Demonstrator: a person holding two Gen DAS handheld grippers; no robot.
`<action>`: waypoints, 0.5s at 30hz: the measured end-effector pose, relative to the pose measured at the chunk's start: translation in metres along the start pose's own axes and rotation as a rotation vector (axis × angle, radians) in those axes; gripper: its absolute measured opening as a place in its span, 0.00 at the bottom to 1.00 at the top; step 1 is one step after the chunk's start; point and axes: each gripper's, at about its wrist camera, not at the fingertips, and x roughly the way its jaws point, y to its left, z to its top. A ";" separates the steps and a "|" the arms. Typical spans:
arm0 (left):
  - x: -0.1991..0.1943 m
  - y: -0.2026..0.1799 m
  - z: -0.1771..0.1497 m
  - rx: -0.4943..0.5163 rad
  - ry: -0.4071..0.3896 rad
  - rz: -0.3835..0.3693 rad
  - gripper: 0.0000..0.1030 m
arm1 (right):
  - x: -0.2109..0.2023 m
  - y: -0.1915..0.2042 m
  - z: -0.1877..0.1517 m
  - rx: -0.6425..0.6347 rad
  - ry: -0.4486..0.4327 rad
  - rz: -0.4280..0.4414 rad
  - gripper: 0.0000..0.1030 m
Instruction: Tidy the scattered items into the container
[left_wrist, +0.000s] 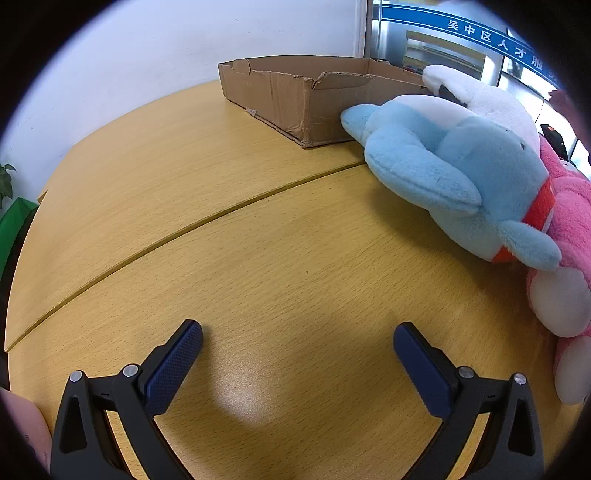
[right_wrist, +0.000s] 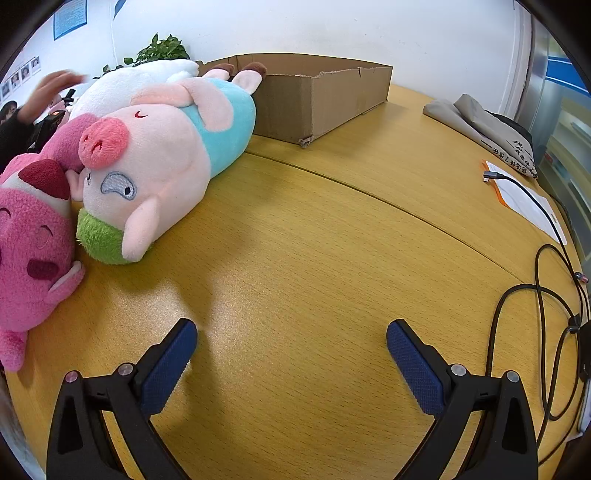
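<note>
Both the left claw (left_wrist: 297, 341) and the right claw (right_wrist: 291, 338) hovered wide and empty over the desk (right_wrist: 314, 258). The pig plush (right_wrist: 159, 162) lay on its side just near of the cardboard box (right_wrist: 325, 96), head nearest, long axis running near-left to far-right. Pressed against the pink plush (right_wrist: 33, 240), it risked dragging that neighbour or sagging from a shallow pinch.

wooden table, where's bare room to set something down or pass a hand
Free: the light wooden table between the pink pig plush toy and the black cables. Crowded: the plush pile against the brown cardboard box, and the far right edge with papers.
</note>
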 end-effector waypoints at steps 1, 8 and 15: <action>0.000 0.000 0.000 0.000 0.000 0.000 1.00 | 0.000 0.000 0.000 0.000 0.000 0.000 1.00; 0.000 0.000 0.000 0.000 0.000 0.000 1.00 | 0.000 0.000 0.000 0.002 0.000 -0.002 1.00; 0.000 0.001 0.001 -0.001 0.000 -0.002 1.00 | -0.001 0.006 0.000 0.003 0.000 -0.003 1.00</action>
